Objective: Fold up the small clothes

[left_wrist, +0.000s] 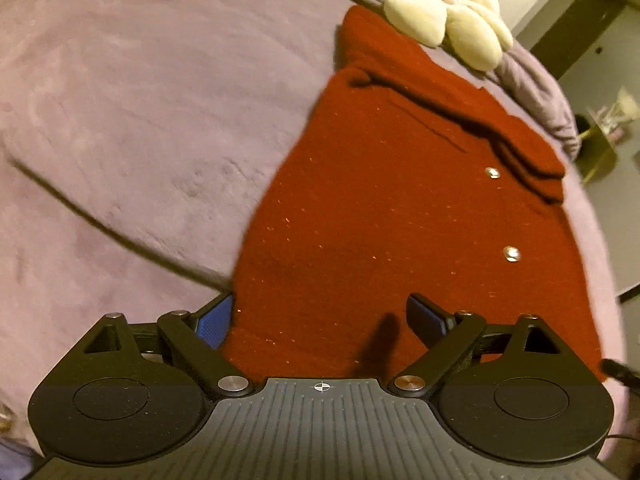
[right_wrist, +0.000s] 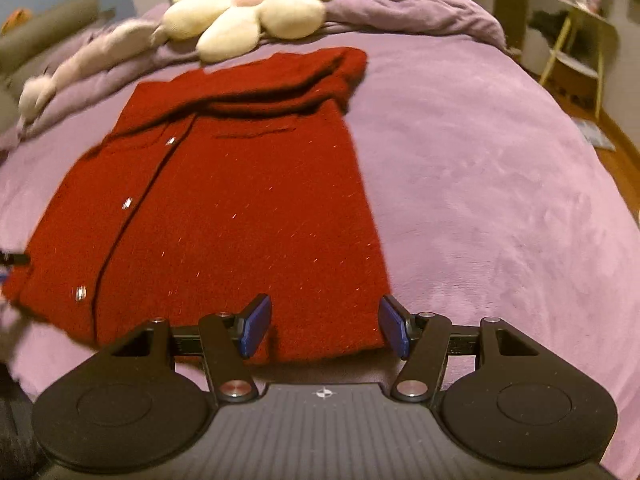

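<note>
A dark red knitted cardigan (left_wrist: 400, 220) (right_wrist: 240, 200) with round metal snaps (right_wrist: 127, 203) lies flat on a mauve bedspread (left_wrist: 140, 120) (right_wrist: 500, 200). Its sleeves are folded across the chest near the collar end (right_wrist: 280, 84). My left gripper (left_wrist: 320, 318) hovers over the near hem at the cardigan's left edge. It is open, and only flat cloth shows below the gap. My right gripper (right_wrist: 325, 326) hangs over the near right corner of the hem. It is open too, with its blue pads (right_wrist: 256, 326) clear of the knit.
A cream flower-shaped cushion (right_wrist: 256, 8) (left_wrist: 448, 12) lies just past the collar, on a bunched mauve duvet (right_wrist: 400, 8). To the right of the bed are a yellow-legged side table (right_wrist: 576, 48) and wooden floor (right_wrist: 616, 136). Bare bedspread stretches on both sides of the cardigan.
</note>
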Motion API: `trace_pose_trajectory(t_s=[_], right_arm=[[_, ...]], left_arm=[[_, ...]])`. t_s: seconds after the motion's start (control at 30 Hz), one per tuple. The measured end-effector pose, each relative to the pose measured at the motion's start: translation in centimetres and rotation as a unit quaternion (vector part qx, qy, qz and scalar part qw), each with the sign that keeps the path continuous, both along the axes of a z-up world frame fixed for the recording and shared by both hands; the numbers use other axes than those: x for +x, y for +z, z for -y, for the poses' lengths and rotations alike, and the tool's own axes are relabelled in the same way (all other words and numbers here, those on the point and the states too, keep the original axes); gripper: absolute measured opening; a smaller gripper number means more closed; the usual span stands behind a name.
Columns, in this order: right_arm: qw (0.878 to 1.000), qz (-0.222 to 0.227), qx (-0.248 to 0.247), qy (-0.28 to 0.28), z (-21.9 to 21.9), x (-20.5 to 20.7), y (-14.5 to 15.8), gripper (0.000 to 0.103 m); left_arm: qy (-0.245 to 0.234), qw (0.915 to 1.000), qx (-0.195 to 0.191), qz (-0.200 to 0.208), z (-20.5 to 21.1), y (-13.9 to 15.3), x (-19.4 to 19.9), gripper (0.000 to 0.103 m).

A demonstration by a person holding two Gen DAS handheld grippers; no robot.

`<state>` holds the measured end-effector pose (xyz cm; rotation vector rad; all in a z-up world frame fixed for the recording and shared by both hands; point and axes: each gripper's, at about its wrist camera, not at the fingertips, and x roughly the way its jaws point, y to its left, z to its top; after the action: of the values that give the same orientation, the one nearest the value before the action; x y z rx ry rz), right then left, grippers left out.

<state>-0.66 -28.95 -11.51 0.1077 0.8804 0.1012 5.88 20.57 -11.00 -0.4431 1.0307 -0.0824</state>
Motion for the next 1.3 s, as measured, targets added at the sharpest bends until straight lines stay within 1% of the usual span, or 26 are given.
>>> trace_pose_trajectory(t_s=[0.07, 0.13, 0.2, 0.27, 0.3, 0.37, 0.4, 0.47, 0.5, 0.53, 0.57, 0.63, 0.67, 0.73, 0.77, 0.8, 0.9, 0.97, 1.0, 1.03, 1.07, 1.1, 1.13, 1.17, 1.2, 1.3], right_arm=[[1.000, -0.003, 0.012, -0.013, 1.1, 0.3, -0.5, 0.059], [0.999, -0.011, 0.025, -0.024, 1.9, 0.5, -1.0, 0.058], [0.998, -0.026, 0.052, -0.030, 2.9, 0.4, -1.7, 0.051], [0.995, -0.039, 0.085, -0.036, 3.8, 0.5, -2.4, 0.051], [0.994, -0.037, 0.099, -0.039, 4.3, 0.4, -2.5, 0.051], [0.990, -0.034, 0.126, -0.049, 5.1, 0.3, -2.7, 0.052], [0.988, -0.035, 0.143, -0.051, 5.6, 0.5, -2.9, 0.055], [0.984, -0.040, 0.168, -0.051, 6.2, 0.7, -3.4, 0.056], [0.983, -0.043, 0.174, -0.048, 6.3, 1.0, -3.7, 0.058], [0.982, -0.045, 0.176, -0.046, 6.3, 1.3, -3.8, 0.058], [0.982, -0.045, 0.177, -0.042, 6.2, 1.4, -3.9, 0.057], [0.983, -0.044, 0.175, -0.035, 6.2, 1.5, -3.8, 0.046], [0.984, -0.048, 0.169, -0.036, 6.3, 1.6, -3.8, 0.038], [0.983, -0.052, 0.171, -0.035, 6.6, 1.7, -3.7, 0.025], [0.981, -0.055, 0.183, -0.030, 6.8, 1.8, -3.7, 0.021], [0.980, -0.057, 0.187, -0.029, 6.9, 1.8, -3.7, 0.021], [0.982, -0.056, 0.180, -0.014, 6.7, 1.9, -3.5, 0.024], [0.980, -0.065, 0.186, -0.007, 6.6, 2.4, -3.8, 0.029], [0.978, -0.070, 0.197, -0.006, 6.5, 2.6, -4.0, 0.032], [0.976, -0.072, 0.205, -0.004, 6.5, 2.7, -4.2, 0.032], [0.976, -0.073, 0.207, -0.002, 6.4, 2.9, -4.2, 0.032], [0.976, -0.074, 0.207, 0.003, 6.1, 3.1, -4.2, 0.023], [0.975, -0.076, 0.209, 0.010, 5.9, 3.2, -4.1, 0.017], [0.973, -0.080, 0.217, 0.021, 5.7, 3.3, -4.1, 0.012], [0.969, -0.080, 0.230, 0.031, 5.6, 3.4, -3.9, 0.012], [0.947, -0.072, 0.308, 0.050, 6.1, 4.7, -3.2, 0.011]], left_arm=[[0.003, 1.0000, -0.006, -0.005, -0.6, -0.1, 0.3, 0.084], [0.014, 0.9993, -0.030, -0.016, -1.5, -0.4, 0.3, 0.078], [0.018, 0.9984, -0.047, -0.026, -2.4, -0.5, 0.5, 0.075], [0.016, 0.9981, -0.046, -0.039, -2.8, -0.8, 0.5, 0.076], [0.013, 0.9975, -0.053, -0.045, -3.1, -1.0, 0.6, 0.078], [0.006, 0.9939, -0.091, -0.061, -3.6, -1.7, 0.7, 0.084], [0.004, 0.9910, -0.117, -0.065, -3.9, -2.1, 0.7, 0.086], [0.010, 0.9889, -0.134, -0.063, -4.2, -2.4, 0.6, 0.086], [0.010, 0.9881, -0.139, -0.064, -4.2, -2.4, 0.7, 0.083], [0.009, 0.9881, -0.140, -0.064, -4.1, -2.4, 0.8, 0.075], [0.003, 0.9884, -0.137, -0.066, -3.9, -2.2, 0.9, 0.071], [-0.013, 0.9893, -0.129, -0.067, -3.5, -2.0, 1.0, 0.056], [-0.023, 0.9899, -0.122, -0.069, -3.2, -1.8, 1.1, 0.055], [-0.035, 0.9911, -0.108, -0.070, -2.8, -1.5, 1.3, 0.044], [-0.041, 0.9914, -0.101, -0.072, -2.5, -1.3, 1.4, 0.042], [-0.046, 0.9914, -0.100, -0.071, -2.4, -1.1, 1.4, 0.039], [-0.058, 0.9899, -0.112, -0.064, -2.0, -0.8, 1.7, 0.039], [-0.060, 0.9895, -0.114, -0.066, -1.8, -0.9, 2.0, 0.050], [-0.057, 0.9891, -0.117, -0.069, -1.6, -1.1, 2.2, 0.052], [-0.058, 0.9884, -0.120, -0.073, -1.5, -1.3, 2.4, 0.050], [-0.060, 0.9882, -0.119, -0.076, -1.3, -1.4, 2.4, 0.045], [-0.065, 0.9882, -0.116, -0.075, -1.2, -1.4, 2.6, 0.031], [-0.070, 0.9881, -0.115, -0.074, -1.1, -1.2, 2.7, 0.024], [-0.072, 0.9879, -0.115, -0.076, -1.2, -1.0, 2.8, 0.022], [-0.073, 0.9873, -0.120, -0.075, -1.4, -0.6, 3.0, 0.018], [-0.064, 0.9843, -0.160, -0.040, -2.2, 1.9, 3.8, 0.017]])
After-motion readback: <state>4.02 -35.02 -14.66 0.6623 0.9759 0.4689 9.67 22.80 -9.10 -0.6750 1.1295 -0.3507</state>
